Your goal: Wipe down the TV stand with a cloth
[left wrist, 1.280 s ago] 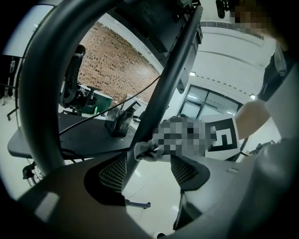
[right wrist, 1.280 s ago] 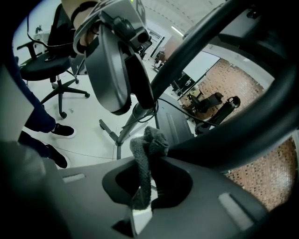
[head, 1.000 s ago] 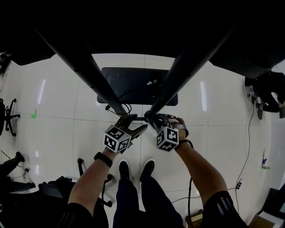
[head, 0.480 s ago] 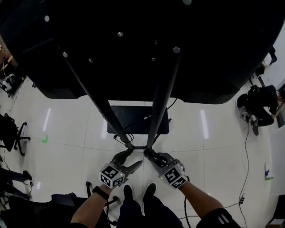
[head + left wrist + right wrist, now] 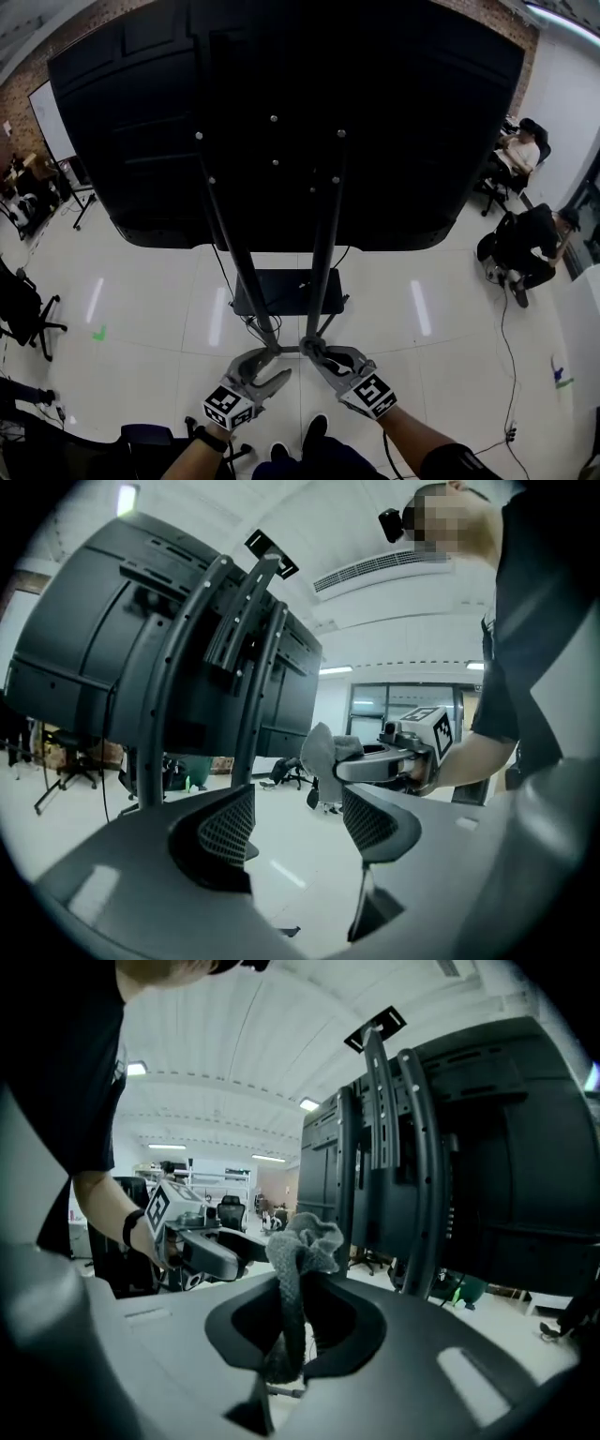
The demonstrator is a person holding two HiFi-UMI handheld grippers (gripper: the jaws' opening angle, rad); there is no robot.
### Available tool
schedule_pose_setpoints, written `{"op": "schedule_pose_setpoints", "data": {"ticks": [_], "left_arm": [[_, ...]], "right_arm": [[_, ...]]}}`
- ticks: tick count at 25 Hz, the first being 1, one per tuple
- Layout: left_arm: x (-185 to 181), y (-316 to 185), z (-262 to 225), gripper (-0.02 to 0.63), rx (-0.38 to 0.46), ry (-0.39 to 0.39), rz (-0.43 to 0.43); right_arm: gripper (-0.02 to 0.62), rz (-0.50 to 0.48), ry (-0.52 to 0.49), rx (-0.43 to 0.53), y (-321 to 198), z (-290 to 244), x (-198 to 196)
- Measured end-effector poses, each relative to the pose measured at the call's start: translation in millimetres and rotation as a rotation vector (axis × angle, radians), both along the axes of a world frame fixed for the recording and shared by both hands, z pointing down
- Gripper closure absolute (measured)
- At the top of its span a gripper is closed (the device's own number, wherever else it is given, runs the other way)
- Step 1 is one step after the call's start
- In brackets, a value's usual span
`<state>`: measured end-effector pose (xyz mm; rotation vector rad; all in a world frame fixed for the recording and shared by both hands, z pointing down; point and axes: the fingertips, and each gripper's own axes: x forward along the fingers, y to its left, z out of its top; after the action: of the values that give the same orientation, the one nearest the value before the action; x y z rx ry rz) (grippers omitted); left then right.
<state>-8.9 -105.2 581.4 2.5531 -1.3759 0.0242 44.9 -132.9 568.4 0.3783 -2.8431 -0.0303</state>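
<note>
Grey cloth (image 5: 334,360) is the tool for this job, and the head view shows it bunched at the nose of the right gripper (image 5: 319,356), low in the picture and near the foot of the TV stand (image 5: 323,253). The stand's two dark uprights climb to the black back of the television (image 5: 281,122) and run down past a dark base plate (image 5: 286,292) on the pale floor (image 5: 141,309). The left gripper (image 5: 270,367) sits just beside the right one; from here I cannot tell whether either touches the stand's lower bar. In the left gripper view, the left gripper (image 5: 298,827) has its jaws spread well apart with only floor between them, so it carries nothing. Beyond it are the right gripper (image 5: 361,766), the cloth (image 5: 321,752) and the uprights (image 5: 164,696) off to the left. In the right gripper view, the right gripper (image 5: 291,1335) has its jaws pinched together on the cloth (image 5: 300,1251), which sticks up in a crumpled tuft. The uprights (image 5: 412,1176) stand to the right, apart from the cloth. I judge the wiping has not begun and this is the approach. The next move calls for carrying the tuft onto an upright or the base plate, pressing it flat and stroking along the surface, with the empty left gripper free to steady the frame.
</note>
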Motion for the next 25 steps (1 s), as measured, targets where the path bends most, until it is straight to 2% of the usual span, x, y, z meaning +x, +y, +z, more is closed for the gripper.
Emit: {"op": "schedule_pose_setpoints", "data": {"ticks": [6, 9, 16, 19, 25], "left_arm": [[1.3, 70.6, -59.2, 0.288, 0.074, -0.022, 0.02], [4.3, 111.9, -72.9, 0.288, 0.117, -0.048, 0.052], [16.4, 189.6, -94.1, 0.29, 0.156, -0.01, 0.095], [16.8, 210.8, -99.3, 0.291, 0.15, 0.009, 0.086], [23.6, 227.9, -109.5, 0.293, 0.166, 0.033, 0.046]], "right_arm": [[0.558, 0.078, -0.115, 0.007, 63.7, -58.8, 13.8], [0.558, 0.111, -0.141, 0.002, 99.5, -73.7, 22.4], [0.558, 0.186, -0.194, -0.018, 176.2, -82.9, 57.9], [0.558, 0.204, -0.202, -0.008, 197.3, -87.4, 68.5], [0.56, 0.175, -0.225, -0.015, 217.1, -93.9, 80.2]]}}
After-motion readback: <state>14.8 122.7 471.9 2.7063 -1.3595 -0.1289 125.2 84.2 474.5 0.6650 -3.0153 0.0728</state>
